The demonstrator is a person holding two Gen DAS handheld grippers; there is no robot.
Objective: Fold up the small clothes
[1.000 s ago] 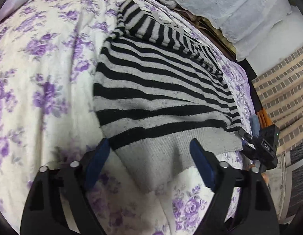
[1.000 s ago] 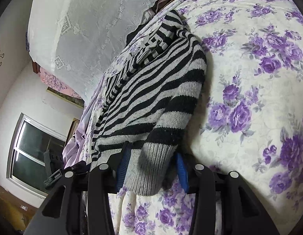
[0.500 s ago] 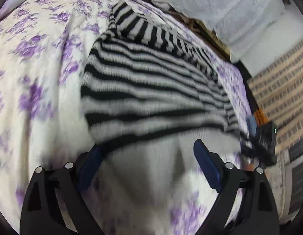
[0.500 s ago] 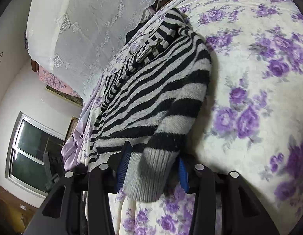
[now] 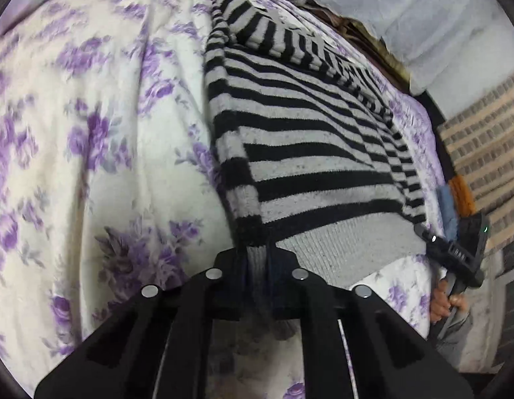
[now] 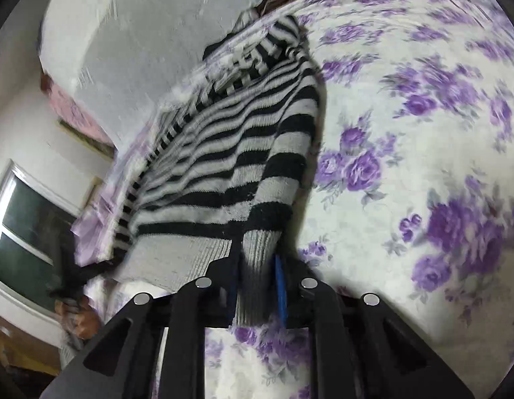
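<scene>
A black-and-grey striped sweater (image 5: 306, 153) lies flat on a floral bedspread (image 5: 90, 133), its grey ribbed hem nearest me. My left gripper (image 5: 257, 259) is shut on the hem's left corner, the knit bunched between its pads. In the right wrist view the sweater (image 6: 230, 153) runs away from my right gripper (image 6: 257, 266). Its jaws are closing, with the blue pads pressing on the grey ribbed end at the right corner. Each gripper shows in the other's view: the right gripper (image 5: 456, 252) at the hem's far end, the left gripper (image 6: 70, 276) blurred.
The bedspread (image 6: 406, 133) spreads wide on both sides of the sweater. A white lace cloth (image 6: 140, 40) hangs behind the bed, with a window (image 6: 21, 232) to the left. A brick-patterned surface (image 5: 482, 153) and a hand (image 5: 446, 302) are at the right.
My left gripper went from wide open over the hem to shut on its left corner. The right jaws narrowed onto the grey end, and the view swung slightly.
</scene>
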